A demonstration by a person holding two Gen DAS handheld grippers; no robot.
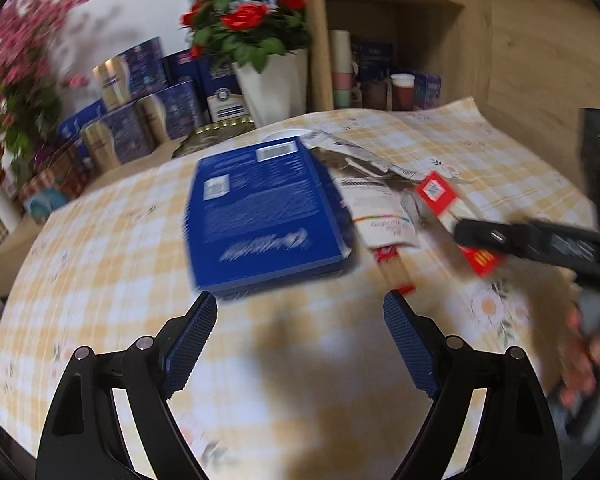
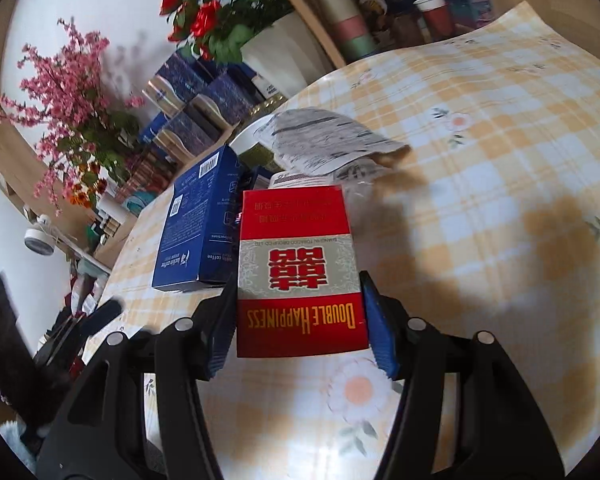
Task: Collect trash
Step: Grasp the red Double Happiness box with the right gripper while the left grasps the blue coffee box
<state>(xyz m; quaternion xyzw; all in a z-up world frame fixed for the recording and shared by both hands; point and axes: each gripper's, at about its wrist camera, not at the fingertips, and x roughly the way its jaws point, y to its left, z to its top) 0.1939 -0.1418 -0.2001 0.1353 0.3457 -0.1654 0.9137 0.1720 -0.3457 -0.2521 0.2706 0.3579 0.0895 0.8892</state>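
Note:
A red cigarette pack fills the middle of the right wrist view, and my right gripper is shut on it, one blue pad against each long side. The left wrist view shows the same pack at the right, with the right gripper reaching over it. My left gripper hangs open over the checked tablecloth, holding nothing. Just beyond its fingertips lies a flat blue box. A white sachet and a crumpled grey wrapper lie between the box and the pack.
A white pot of red roses, several blue tins and pink blossom branches line the table's far side. A wooden shelf holds stacked cups. A person's hand shows at the right edge.

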